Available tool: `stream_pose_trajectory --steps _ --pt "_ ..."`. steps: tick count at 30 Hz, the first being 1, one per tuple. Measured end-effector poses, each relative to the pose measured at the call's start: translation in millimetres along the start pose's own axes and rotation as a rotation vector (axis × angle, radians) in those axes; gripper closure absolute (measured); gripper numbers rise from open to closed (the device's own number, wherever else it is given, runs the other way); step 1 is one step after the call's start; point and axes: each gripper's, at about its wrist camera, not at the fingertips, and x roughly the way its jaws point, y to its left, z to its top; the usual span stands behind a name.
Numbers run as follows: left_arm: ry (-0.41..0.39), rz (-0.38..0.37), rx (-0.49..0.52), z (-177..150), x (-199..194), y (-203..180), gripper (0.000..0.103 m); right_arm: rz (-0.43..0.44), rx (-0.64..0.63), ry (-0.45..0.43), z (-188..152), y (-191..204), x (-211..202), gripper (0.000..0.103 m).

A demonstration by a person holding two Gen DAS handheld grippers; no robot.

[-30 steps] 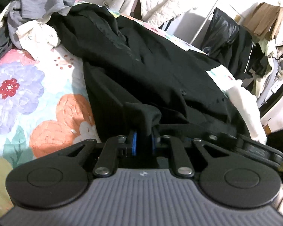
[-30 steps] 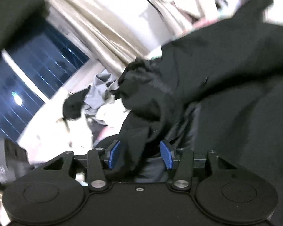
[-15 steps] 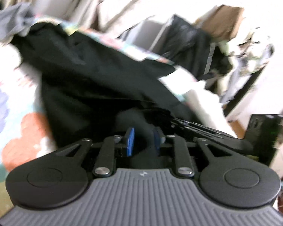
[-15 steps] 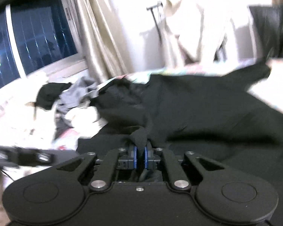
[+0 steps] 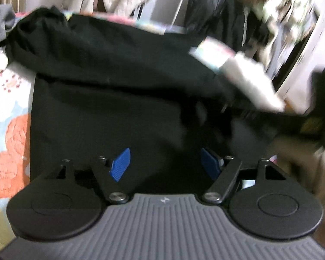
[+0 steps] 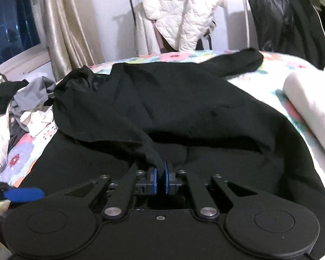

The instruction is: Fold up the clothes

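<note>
A large black garment (image 5: 110, 99) (image 6: 184, 108) lies spread over the floral bedspread (image 5: 8, 130). My left gripper (image 5: 165, 164) hangs open above the garment's near part, its blue pads (image 5: 120, 164) wide apart with nothing between them. My right gripper (image 6: 160, 181) is shut on a pinched fold of the black garment, which rises from the jaws toward the left. One sleeve (image 6: 238, 61) stretches to the far right of the bed. At the lower left of the right wrist view a blue pad (image 6: 23, 194) of the left gripper shows.
A heap of grey, white and black clothes (image 6: 21, 106) lies at the bed's far left. A folded white item (image 6: 309, 106) rests at the right edge. A white quilted jacket (image 6: 184, 10) and a dark coat (image 6: 288, 23) hang behind; curtains (image 6: 62, 28) cover the window.
My left gripper has opened and let go of the black cloth it held. My right gripper closed on a fold and has drawn it toward me; the garment lies flatter.
</note>
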Motion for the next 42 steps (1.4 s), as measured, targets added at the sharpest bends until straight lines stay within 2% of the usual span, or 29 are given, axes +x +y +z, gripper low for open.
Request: stream_pose_trajectory --steps 2,3,7,12,14,15,18,21,24,28,31,32,34,37,39,42 --pt "0.075 0.05 0.003 -5 16 2 0.031 0.027 0.031 -0.014 1 -8 -5 0.094" --pt "0.088 0.06 0.005 -7 20 3 0.031 0.041 0.043 -0.022 2 -10 -9 0.094" --pt "0.082 0.071 0.016 -6 20 0 0.03 0.06 0.031 -0.05 5 -6 -16 0.094" --pt "0.067 0.059 -0.005 -7 18 4 0.03 0.126 0.011 -0.126 14 1 -32 0.094" --pt "0.051 0.045 -0.021 -5 17 6 0.03 0.077 -0.028 -0.123 16 3 -30 0.094" --pt "0.04 0.036 -0.033 -4 15 7 0.03 0.025 -0.041 -0.108 16 2 -25 0.094" --pt "0.01 0.021 -0.076 -4 5 15 0.03 -0.085 -0.014 -0.031 9 -12 -1 0.094" --pt "-0.016 0.033 -0.101 -4 -1 22 0.03 -0.056 0.052 -0.006 6 -18 4 0.094" --pt "-0.048 0.059 -0.1 -3 -3 21 0.03 -0.044 0.031 -0.049 14 -13 -10 0.094" --pt "-0.142 0.086 -0.043 -3 -13 12 0.03 -0.014 -0.016 -0.136 30 -7 -37 0.093" --pt "-0.156 0.102 -0.006 0 -12 7 0.03 -0.127 -0.104 -0.128 31 -8 -31 0.088" --pt "-0.145 0.113 0.008 0 -8 6 0.03 -0.167 -0.089 -0.102 26 -15 -24 0.088" --pt "-0.114 0.136 0.043 1 3 8 0.03 -0.174 -0.016 -0.041 21 -31 -15 0.087" --pt "-0.1 0.202 0.115 6 11 9 0.03 -0.108 0.115 -0.054 23 -47 -22 0.087" --pt "-0.13 0.202 0.092 10 3 14 0.03 -0.083 0.12 -0.075 24 -45 -30 0.086" --pt "-0.159 0.174 0.044 14 -7 23 0.029 -0.029 0.134 -0.084 21 -40 -44 0.069"
